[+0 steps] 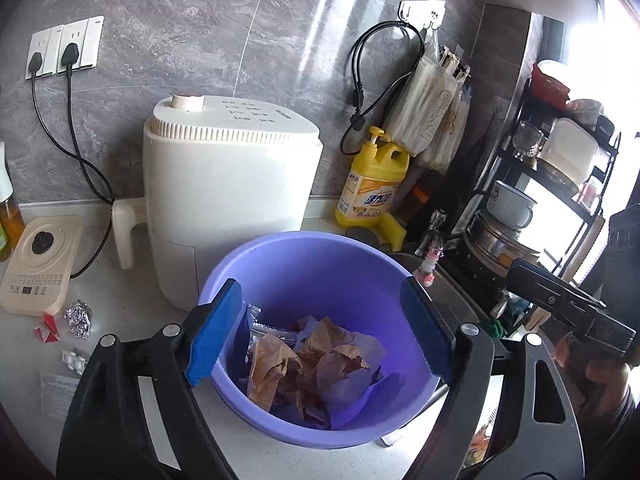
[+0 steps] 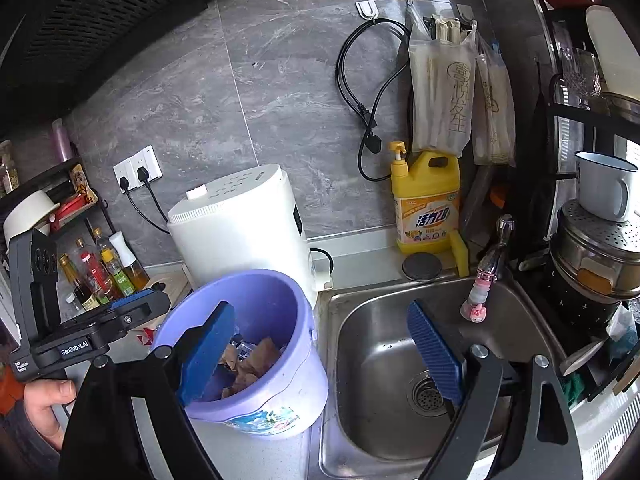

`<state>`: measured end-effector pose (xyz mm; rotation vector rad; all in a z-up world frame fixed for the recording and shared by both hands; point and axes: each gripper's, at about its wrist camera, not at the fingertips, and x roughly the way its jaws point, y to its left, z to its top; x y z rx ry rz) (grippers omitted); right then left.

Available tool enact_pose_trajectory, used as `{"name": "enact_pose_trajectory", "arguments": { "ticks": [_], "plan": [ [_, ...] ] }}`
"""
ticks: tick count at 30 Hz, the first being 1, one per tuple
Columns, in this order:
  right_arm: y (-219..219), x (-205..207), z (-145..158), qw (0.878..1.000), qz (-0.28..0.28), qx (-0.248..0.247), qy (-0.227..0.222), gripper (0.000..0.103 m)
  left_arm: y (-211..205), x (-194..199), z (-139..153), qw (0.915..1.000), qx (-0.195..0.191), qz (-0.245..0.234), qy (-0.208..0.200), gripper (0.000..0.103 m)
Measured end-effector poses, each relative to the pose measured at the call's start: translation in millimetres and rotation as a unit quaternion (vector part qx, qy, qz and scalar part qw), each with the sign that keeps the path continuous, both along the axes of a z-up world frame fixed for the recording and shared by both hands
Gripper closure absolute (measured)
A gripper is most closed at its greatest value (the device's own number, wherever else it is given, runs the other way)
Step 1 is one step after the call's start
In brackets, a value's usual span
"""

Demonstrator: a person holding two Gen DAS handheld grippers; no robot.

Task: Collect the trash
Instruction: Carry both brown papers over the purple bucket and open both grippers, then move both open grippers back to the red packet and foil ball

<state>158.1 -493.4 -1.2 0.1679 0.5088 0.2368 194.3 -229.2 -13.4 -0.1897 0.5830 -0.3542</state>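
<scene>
The counter (image 1: pixel 248 456) runs under both grippers. Beyond the right gripper's far finger lies the steel sink (image 2: pixel 384 396), its tap (image 2: pixel 498 252) behind it. A white appliance (image 1: pixel 228 196) stands past the left gripper, against the grey wall. Straight ahead of the left gripper (image 1: pixel 320 332), framed between its spread fingers, stands the purple bucket (image 1: pixel 304 264), holding crumpled brown paper and wrappers (image 1: pixel 312 364). That gripper's jaws stand wide apart and hold nothing. The right gripper (image 2: pixel 320 352) is just as wide open and empty, with the bucket behind its left finger. A yellow soap bottle (image 2: pixel 426 204) stands further back. Left of the left gripper, on the counter, lie a ball of foil (image 1: pixel 79 317), a red scrap (image 1: pixel 47 327) and a small white piece (image 1: pixel 75 360).
</scene>
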Motion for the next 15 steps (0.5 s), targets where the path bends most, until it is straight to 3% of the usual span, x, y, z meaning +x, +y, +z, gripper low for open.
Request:
{"name": "enact_pose_trajectory", "arguments": {
  "ticks": [15],
  "plan": [
    [21.1,33.8,-17.5,0.992,0.122,0.036,0.026,0.014,36.4,-37.8,5.4,0.99,0.044,0.133,0.021,0.011]
  ]
}}
